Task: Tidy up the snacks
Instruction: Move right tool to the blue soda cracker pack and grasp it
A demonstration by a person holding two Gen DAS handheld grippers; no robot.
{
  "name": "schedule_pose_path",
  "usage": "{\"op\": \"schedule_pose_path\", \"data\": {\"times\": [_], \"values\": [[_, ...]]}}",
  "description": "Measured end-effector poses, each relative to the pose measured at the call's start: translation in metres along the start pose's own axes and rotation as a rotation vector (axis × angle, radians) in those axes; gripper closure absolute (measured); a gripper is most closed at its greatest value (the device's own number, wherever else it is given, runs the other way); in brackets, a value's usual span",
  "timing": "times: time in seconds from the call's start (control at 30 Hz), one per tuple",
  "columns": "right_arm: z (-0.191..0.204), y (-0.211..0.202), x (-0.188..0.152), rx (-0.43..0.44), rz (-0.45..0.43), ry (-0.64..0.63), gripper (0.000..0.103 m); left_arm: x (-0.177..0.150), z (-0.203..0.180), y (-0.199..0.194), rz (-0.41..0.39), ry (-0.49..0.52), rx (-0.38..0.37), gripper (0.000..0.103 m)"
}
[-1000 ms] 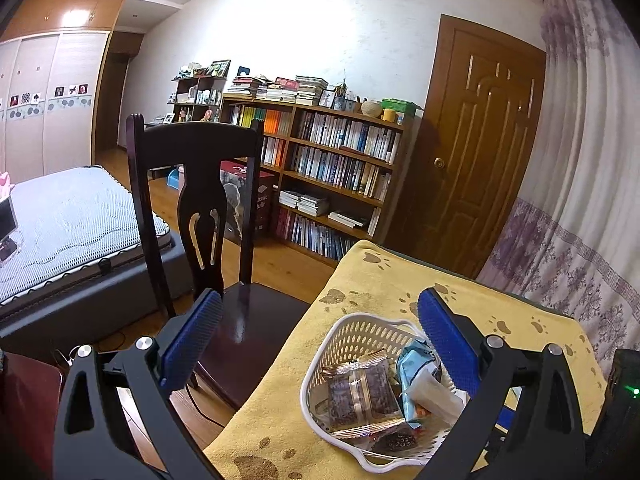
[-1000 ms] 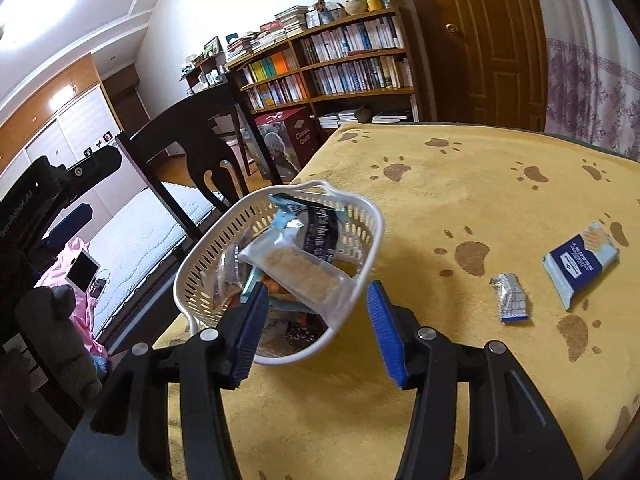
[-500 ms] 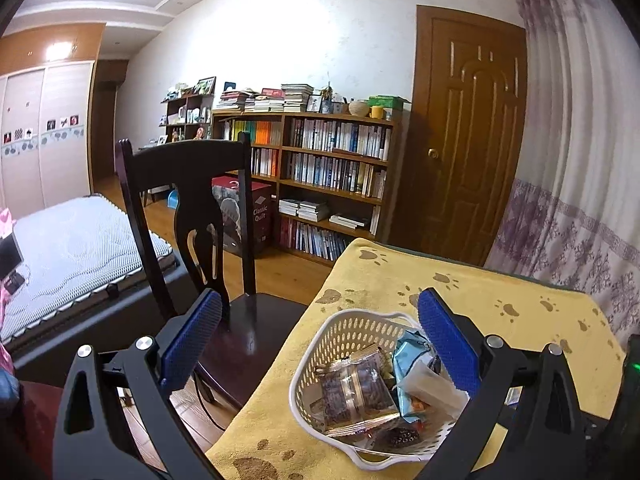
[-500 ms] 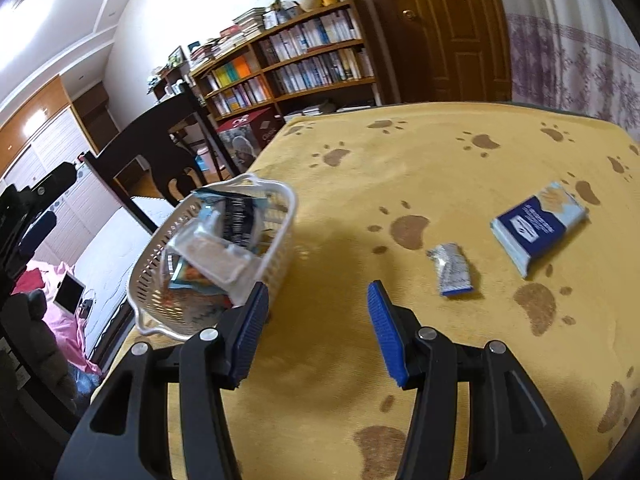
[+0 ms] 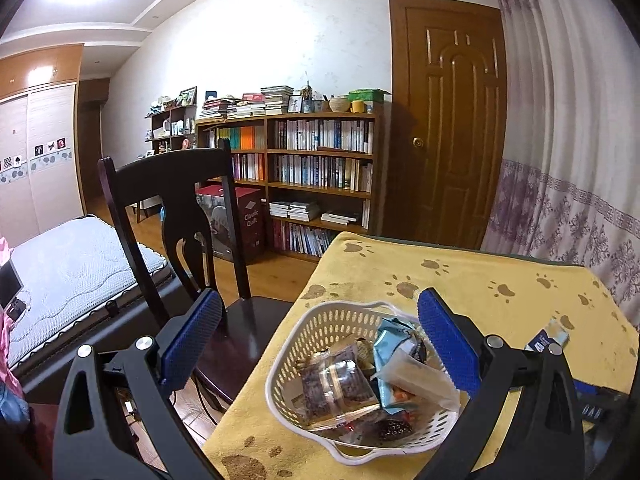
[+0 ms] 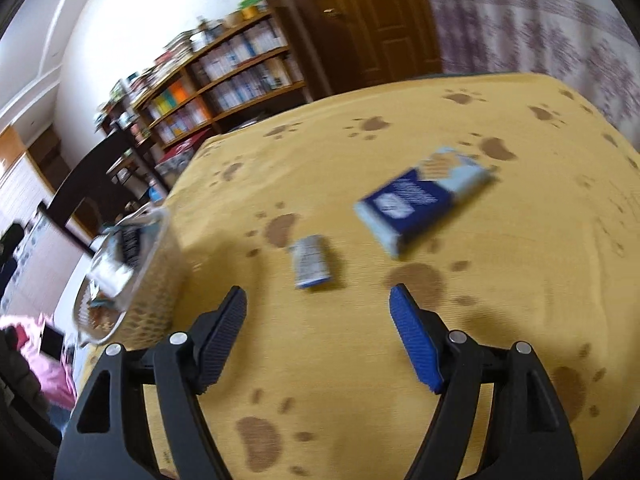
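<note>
A white perforated basket (image 5: pixel 304 344) holding several wrapped snacks sits near the left edge of the yellow paw-print cloth (image 5: pixel 500 300). My left gripper (image 5: pixel 320 336) hangs open above and in front of it, holding nothing. In the right wrist view the basket (image 6: pixel 156 280) lies at the far left. A small silver-and-blue packet (image 6: pixel 310 256) rests just ahead of my right gripper (image 6: pixel 318 304), which is open and empty. A larger blue-and-white packet (image 6: pixel 424 204) lies further off to the right; its corner (image 5: pixel 548 334) also peeks past the left gripper's right finger.
A dark wooden chair (image 5: pixel 180 216) stands against the table's left side, with a bed (image 5: pixel 68 272) beyond it. A bookshelf (image 5: pixel 316 176), a door (image 5: pixel 444 120) and a curtain (image 5: pixel 568 160) line the far walls. Pink fabric (image 6: pixel 48 364) lies low at the left.
My right gripper has swung right, away from the basket, and now faces the two loose packets; its view is motion-blurred. The left gripper has tilted up slightly and stays open.
</note>
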State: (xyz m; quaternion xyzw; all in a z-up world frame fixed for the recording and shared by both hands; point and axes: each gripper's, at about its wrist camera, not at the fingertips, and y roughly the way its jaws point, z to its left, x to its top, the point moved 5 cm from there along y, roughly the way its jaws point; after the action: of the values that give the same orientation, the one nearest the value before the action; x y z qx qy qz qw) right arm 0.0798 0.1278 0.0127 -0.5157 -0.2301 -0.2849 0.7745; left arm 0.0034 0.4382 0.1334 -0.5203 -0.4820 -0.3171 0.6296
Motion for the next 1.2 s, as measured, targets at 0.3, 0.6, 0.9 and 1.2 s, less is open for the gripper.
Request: {"op": "schedule_pose_path", "data": {"times": [0.3, 0.6, 0.9, 1.2], "values": [[-0.069, 0.021, 0.025, 0.004, 0.044, 0.246, 0.026, -0.004, -0.022, 0.001, 0.01, 0.059, -0.03, 0.003], [-0.076, 0.065, 0.056, -0.028, 0.084, 0.346, 0.02, -0.008, -0.033, 0.006, 0.022, 0.091, -0.04, 0.003], [-0.058, 0.102, 0.089, -0.272, 0.059, 0.171, 0.015, -0.012, -0.041, 0.011, 0.036, 0.112, -0.054, 0.003], [-0.052, 0.113, 0.075, -0.37, 0.068, -0.036, 0.015, -0.015, -0.046, 0.016, 0.052, 0.123, -0.058, 0.003]]}}
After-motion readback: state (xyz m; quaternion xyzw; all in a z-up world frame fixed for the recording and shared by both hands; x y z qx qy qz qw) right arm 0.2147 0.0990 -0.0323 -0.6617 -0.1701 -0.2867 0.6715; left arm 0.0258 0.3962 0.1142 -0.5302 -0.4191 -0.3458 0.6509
